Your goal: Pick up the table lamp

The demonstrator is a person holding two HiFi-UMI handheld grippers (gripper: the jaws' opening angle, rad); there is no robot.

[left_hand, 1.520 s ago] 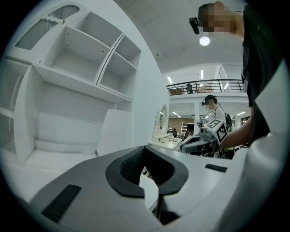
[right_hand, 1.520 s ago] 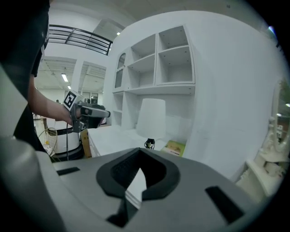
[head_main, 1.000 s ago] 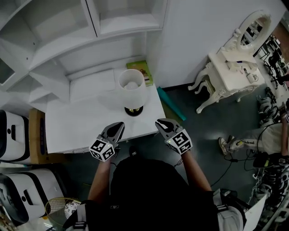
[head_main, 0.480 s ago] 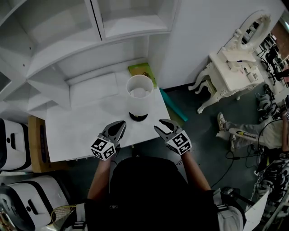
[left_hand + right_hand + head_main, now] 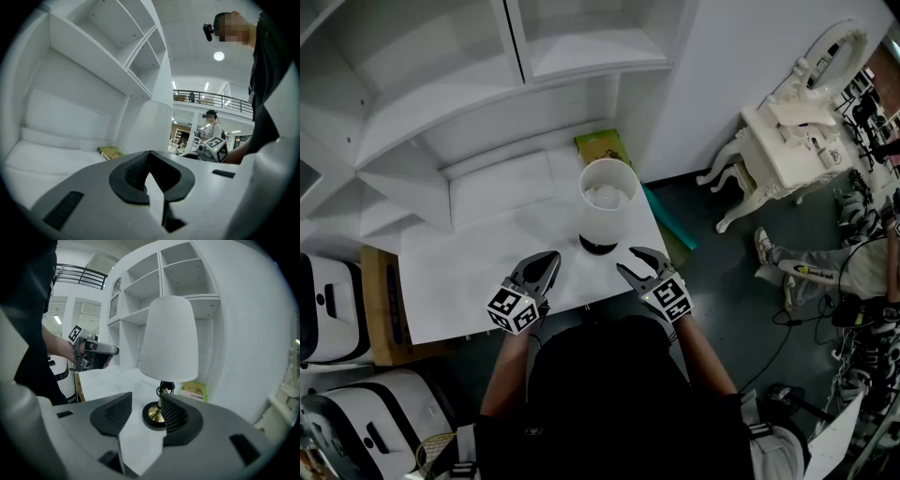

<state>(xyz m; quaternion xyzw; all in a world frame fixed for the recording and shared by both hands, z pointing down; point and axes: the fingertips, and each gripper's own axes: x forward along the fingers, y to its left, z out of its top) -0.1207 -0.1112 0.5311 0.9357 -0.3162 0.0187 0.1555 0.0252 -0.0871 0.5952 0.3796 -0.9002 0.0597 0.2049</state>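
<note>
You've closed in: the white tabletop (image 5: 487, 272) is nearer than a second ago. The white-shaded table lamp with brass stem and black round base (image 5: 606, 202) stands by the tabletop's right edge, just ahead of your right tool (image 5: 146, 413). Its jaws are opening, nothing between them yet. Left tool (image 5: 150, 164) is pinched together, empty. Grasp likely next.

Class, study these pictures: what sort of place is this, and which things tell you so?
Probably a staged bedroom corner inside a large hall, not a real home: a white desk with a table lamp under shelves, an ornate dressing table, and a balcony railing beyond.
</note>
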